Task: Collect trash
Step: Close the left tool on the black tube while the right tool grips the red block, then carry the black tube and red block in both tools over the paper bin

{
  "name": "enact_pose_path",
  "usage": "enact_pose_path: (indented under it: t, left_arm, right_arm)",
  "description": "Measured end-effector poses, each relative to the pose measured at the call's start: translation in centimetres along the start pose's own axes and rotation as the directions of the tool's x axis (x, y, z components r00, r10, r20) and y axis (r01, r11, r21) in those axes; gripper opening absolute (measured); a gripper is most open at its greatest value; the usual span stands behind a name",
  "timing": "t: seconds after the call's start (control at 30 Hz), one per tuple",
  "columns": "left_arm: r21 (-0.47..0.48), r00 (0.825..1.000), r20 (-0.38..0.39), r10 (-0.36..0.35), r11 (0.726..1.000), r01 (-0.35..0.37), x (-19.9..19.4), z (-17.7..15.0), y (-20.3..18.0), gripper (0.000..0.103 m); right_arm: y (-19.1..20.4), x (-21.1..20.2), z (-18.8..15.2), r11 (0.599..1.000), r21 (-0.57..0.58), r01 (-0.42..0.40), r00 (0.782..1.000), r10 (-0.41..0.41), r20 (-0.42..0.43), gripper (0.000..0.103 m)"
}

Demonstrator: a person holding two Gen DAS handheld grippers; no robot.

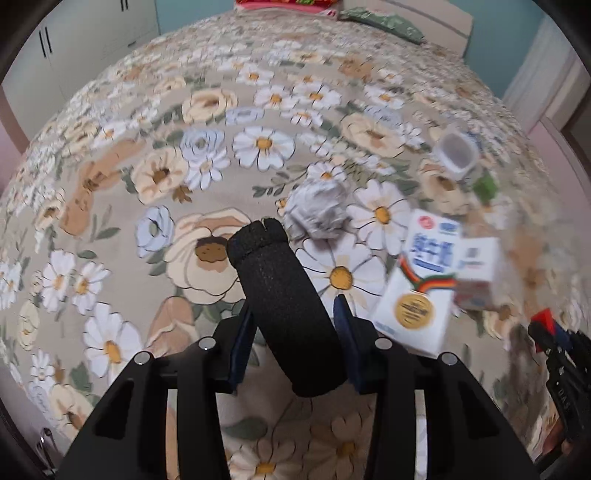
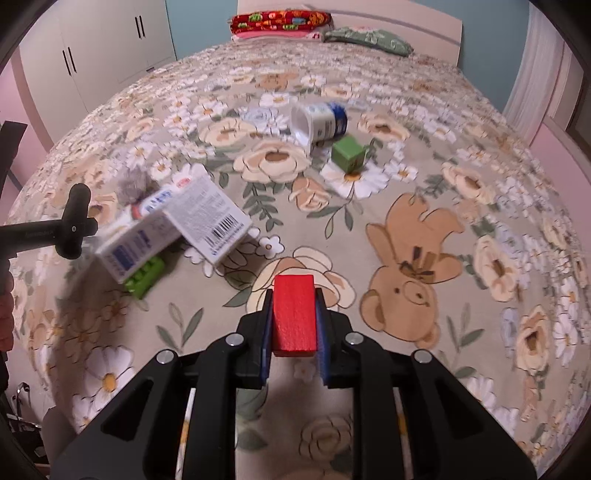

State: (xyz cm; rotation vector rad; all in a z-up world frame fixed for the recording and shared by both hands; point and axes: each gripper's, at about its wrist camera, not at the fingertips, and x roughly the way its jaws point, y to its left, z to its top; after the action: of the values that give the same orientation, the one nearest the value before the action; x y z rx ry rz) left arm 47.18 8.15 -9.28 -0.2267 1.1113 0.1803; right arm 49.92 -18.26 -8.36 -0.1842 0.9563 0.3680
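Observation:
My left gripper [image 1: 291, 314] is shut on a black foam cylinder [image 1: 284, 306] that sticks out over the floral bedspread. A crumpled grey paper ball [image 1: 317, 210] lies just beyond its tip. A white milk carton [image 1: 428, 280] lies to the right, blurred; it also shows in the right wrist view [image 2: 177, 229]. My right gripper [image 2: 294, 321] is shut on a red block [image 2: 294, 317] above the bed. A white yogurt cup [image 2: 319, 122] lies on its side farther back, with a green cube [image 2: 347, 153] beside it. A green toy brick [image 2: 146, 277] lies under the carton.
The bed [image 2: 406, 184] carries a floral and bear-print cover. Pillows [image 2: 280, 22] sit at the headboard. White wardrobes [image 2: 92, 55] stand at the left. The left gripper with its black cylinder shows at the left edge of the right wrist view [image 2: 74, 225].

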Motion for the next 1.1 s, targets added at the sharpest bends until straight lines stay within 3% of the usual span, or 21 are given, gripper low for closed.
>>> enact_pose_path:
  t: [0.4, 0.6, 0.83, 1.1]
  left_arm:
    - [0.138, 0.984, 0.178, -0.031, 0.990, 0.006, -13.2, -2.5, -2.1, 0.044]
    - [0.218, 0.965, 0.255, -0.057, 0.976, 0.000, -20.0, -4.9, -3.4, 0.044]
    - [0.311, 0.932, 0.353, -0.082, 0.950, -0.034, -27.8, -9.1, -4.8, 0.044]
    - [0.384, 0.906, 0.404, -0.126, 0.922, -0.043, -33.5, -13.8, -4.8, 0.044]
  right_arm:
    - [3.1, -13.8, -0.7, 0.998, -0.056, 0.024, 0.989, -0.015, 0.149, 0.021]
    - [4.7, -21.4, -1.9, 0.995, -0.090, 0.034, 0.973, -0.013, 0.229, 0.021]
    - [6.3, -29.2, -3.9, 0.992, -0.111, 0.055, 0.951, -0.019, 0.308, 0.021]
    - [8.6, -35.6, -6.9, 0.989, -0.139, 0.053, 0.931, 0.001, 0.364, 0.021]
